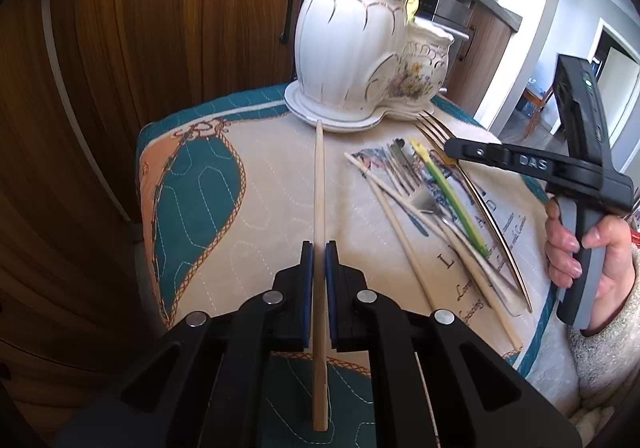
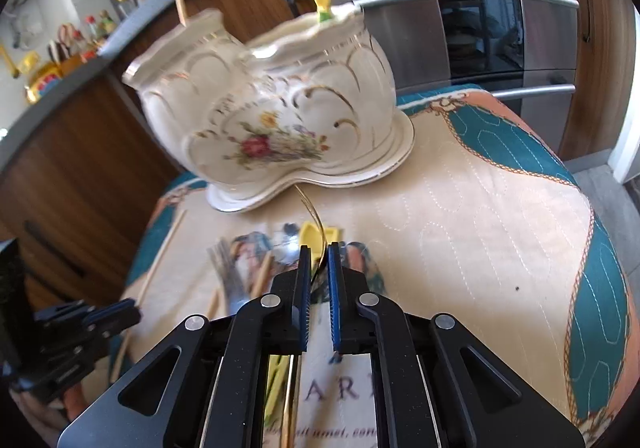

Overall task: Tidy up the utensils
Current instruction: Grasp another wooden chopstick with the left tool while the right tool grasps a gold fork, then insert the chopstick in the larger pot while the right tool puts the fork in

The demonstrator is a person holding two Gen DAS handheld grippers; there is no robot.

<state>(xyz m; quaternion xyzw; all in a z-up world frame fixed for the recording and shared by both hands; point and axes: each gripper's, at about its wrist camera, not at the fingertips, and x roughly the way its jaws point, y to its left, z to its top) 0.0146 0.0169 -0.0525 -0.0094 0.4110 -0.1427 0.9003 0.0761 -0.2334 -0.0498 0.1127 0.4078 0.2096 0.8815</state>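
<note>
I saw a pale wooden chopstick (image 1: 319, 183) pointing at the white floral ceramic holder (image 1: 352, 51); forks (image 1: 404, 171), chopsticks and a green utensil (image 1: 452, 195) lay heaped beside it.

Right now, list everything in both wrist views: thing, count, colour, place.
Ceramic holder: one, cream with gold trim and flowers, multiple cups, far end of cloth.
Chopstick: one, pale wood, between left gripper's pads.
Loose chopsticks: at least two, pale wood, in pile.
Silver forks: count unclear, in pile.
Gold fork: one, right of pile, between right gripper's pads.
Green-yellow utensil: one, in pile.
Cloth: one, beige, teal and peach, quilted.
Oven: one, steel, behind.
Left gripper: black, blue pads.
Right gripper: black, blue pads.
</note>
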